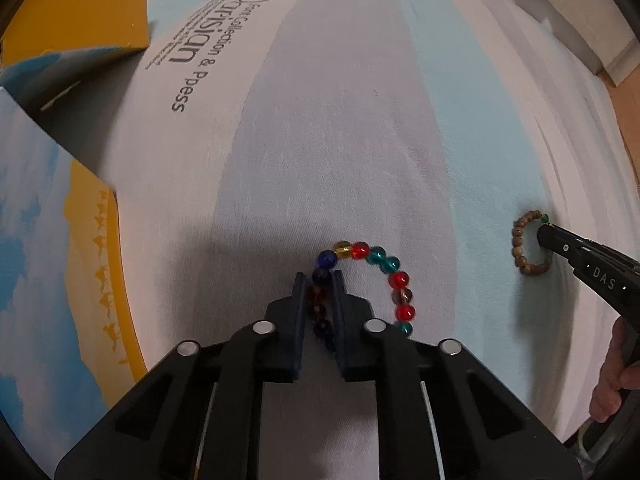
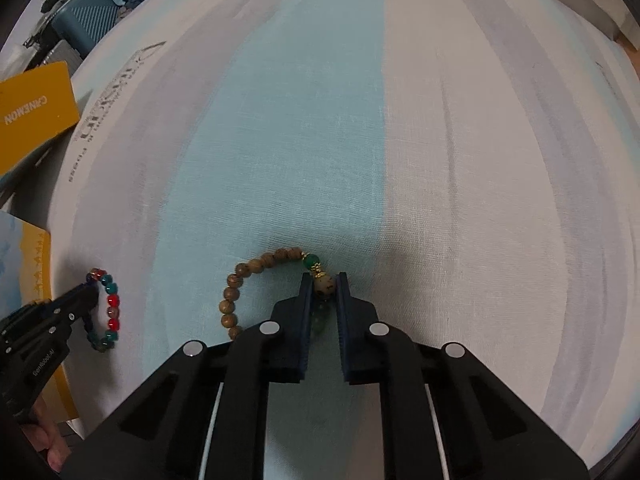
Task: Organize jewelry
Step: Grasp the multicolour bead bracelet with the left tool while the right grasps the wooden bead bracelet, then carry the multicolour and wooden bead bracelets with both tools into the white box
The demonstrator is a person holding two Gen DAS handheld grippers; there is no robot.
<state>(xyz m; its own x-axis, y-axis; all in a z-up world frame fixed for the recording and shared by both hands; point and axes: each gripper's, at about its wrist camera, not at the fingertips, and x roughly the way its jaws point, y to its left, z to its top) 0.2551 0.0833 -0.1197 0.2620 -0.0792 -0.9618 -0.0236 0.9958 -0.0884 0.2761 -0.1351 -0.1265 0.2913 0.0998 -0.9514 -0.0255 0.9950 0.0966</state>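
Observation:
A bracelet of coloured glass beads (image 1: 384, 272) lies on the striped cloth (image 1: 360, 120). My left gripper (image 1: 319, 280) is shut on its dark beads on the left side. A wooden bead bracelet (image 2: 240, 284) with a green bead lies to the right. My right gripper (image 2: 324, 280) is shut on its large pale bead. In the left wrist view the wooden bracelet (image 1: 524, 244) and the right gripper (image 1: 546, 236) show at the right. In the right wrist view the glass bracelet (image 2: 108, 308) and the left gripper (image 2: 90, 294) show at the left.
A yellow and blue box (image 1: 48, 240) stands open at the left, its yellow flap (image 1: 80, 4) raised at the back. A suitcase and clothes (image 2: 92, 12) lie beyond the cloth's far left edge. The cloth's right edge (image 1: 600, 92) drops off.

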